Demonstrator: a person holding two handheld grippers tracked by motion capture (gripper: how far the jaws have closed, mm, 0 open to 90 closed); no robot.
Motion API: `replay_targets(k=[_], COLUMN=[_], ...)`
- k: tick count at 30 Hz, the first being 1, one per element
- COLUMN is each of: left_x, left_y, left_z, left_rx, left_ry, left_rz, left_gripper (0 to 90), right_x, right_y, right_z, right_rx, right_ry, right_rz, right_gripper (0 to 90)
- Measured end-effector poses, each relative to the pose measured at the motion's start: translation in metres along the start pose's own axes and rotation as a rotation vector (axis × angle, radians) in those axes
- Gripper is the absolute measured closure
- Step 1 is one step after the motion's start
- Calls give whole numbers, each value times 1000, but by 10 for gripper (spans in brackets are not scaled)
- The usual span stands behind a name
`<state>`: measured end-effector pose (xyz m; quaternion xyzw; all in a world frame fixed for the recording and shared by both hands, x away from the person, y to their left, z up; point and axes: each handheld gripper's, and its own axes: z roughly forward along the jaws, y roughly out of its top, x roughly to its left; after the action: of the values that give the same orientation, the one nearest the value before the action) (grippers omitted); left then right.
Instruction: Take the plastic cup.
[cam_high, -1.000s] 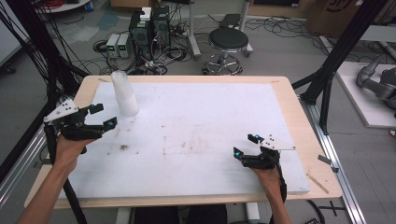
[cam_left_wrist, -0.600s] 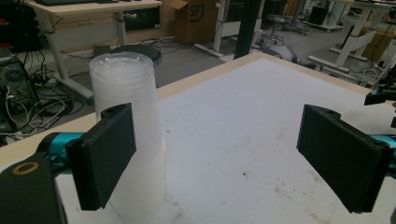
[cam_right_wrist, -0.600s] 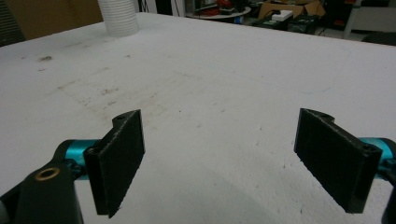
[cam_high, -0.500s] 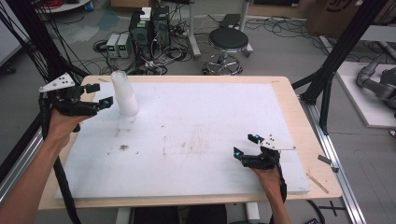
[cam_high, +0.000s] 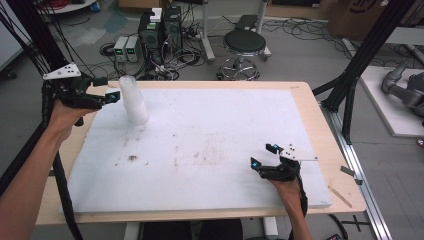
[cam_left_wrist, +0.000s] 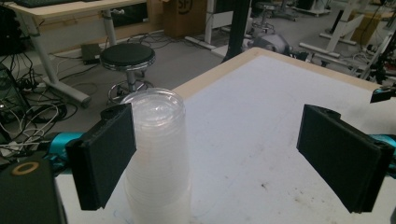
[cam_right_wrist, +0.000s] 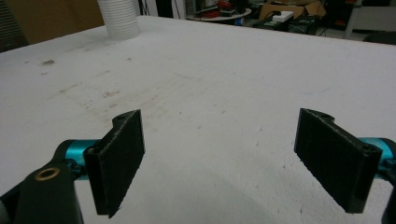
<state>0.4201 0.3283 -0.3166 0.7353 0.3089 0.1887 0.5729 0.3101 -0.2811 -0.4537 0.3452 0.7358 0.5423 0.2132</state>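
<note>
Stack of clear cups (cam_high: 134, 100) stood upright on desk (cam_high: 210, 135), probably empty; left tongs (cam_high: 109, 89) held apart beside it, right tongs (cam_high: 261, 156) apart.

One stack of clear plastic cups (cam_high: 134, 100) stands on one white foam board (cam_high: 215, 125), flanked by two handheld grippers; one black stool (cam_high: 244, 47) sits beyond the board.

In the left gripper view a jaw hides part of the cup stack (cam_left_wrist: 159, 154), whose base the bottom edge cuts off.
</note>
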Motion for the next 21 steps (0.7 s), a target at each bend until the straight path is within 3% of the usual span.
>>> replay_targets(k=[11,17,21], left_x=[16,25,29], left_y=[19,25,23], left_z=[10,16,23], left_rx=[22,25,81], left_ry=[-16,-2,1], left_rz=[19,19,16], left_gripper=[118,118,118], right_x=[0,0,0], right_y=[0,0,0], right_z=[-1,0,0], right_rx=[-6,-1,-1], right_ry=[5,5,4], right_rz=[4,5,5], right_gripper=[158,158,158])
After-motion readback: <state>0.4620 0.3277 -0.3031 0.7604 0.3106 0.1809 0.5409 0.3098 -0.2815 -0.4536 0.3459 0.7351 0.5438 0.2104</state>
